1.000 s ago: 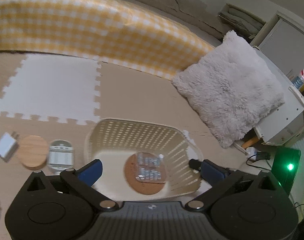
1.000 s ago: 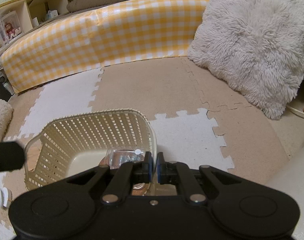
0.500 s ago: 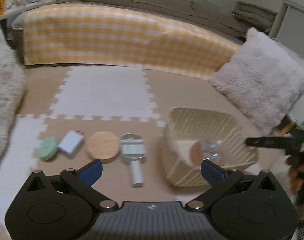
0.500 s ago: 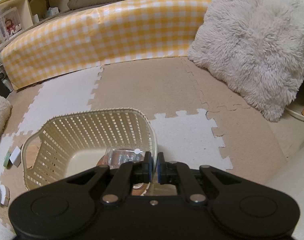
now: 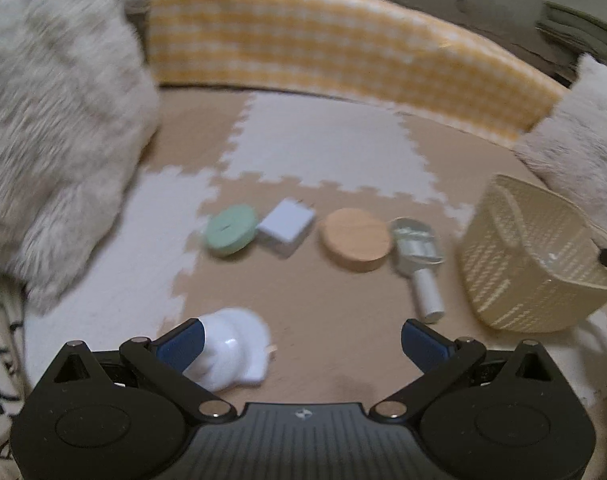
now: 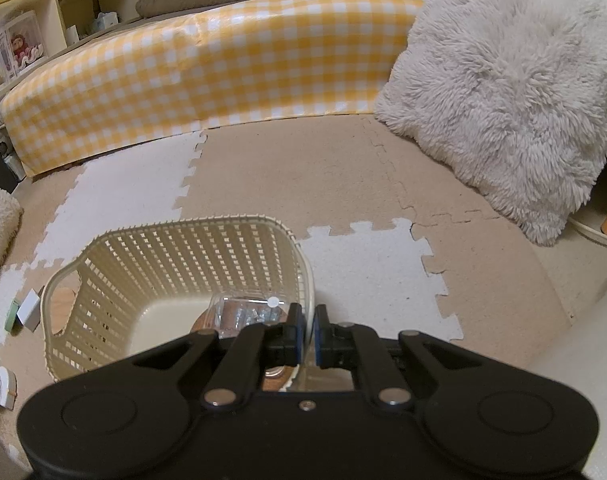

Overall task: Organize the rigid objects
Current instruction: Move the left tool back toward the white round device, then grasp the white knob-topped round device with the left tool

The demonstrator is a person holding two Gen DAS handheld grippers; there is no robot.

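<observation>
The left gripper [image 5: 299,338], its blue-padded jaws spread wide and empty, hangs over a beige-and-white foam puzzle-mat floor [image 5: 331,148]. At its 9 o'clock a glossy white moulded plastic object [image 5: 233,350] lies just beside the left pad; motion blur leaves its exact shape uncertain. Beyond, from 11 to 1 o'clock, runs a row: a mint-green round disc [image 5: 230,230], a white rectangular charger block [image 5: 287,226] touching it, a round light-wood lid [image 5: 356,239], and a clear-headed tool with a white cylindrical handle [image 5: 417,262] touching the lid. At 2 o'clock stands the cream slatted plastic basket [image 5: 535,268].

The right gripper [image 6: 307,336] is clenched on the basket's near rim [image 6: 308,280], steadying it. Inside the basket, at that gripper's 11 o'clock, a clear plastic case of small metal parts [image 6: 247,314] rests on a brown round cork-like coaster [image 6: 202,322].

The sorting looks partly done, with two pieces binned and five loose. The step in hand appears to be picking the next piece. The white object is nearest, so the open jaws would need to shift toward 9 o'clock, drop, and straddle it.

At the back lie a yellow-and-white gingham cushion edge [image 6: 207,76] and a shaggy grey pillow [image 6: 511,92].
</observation>
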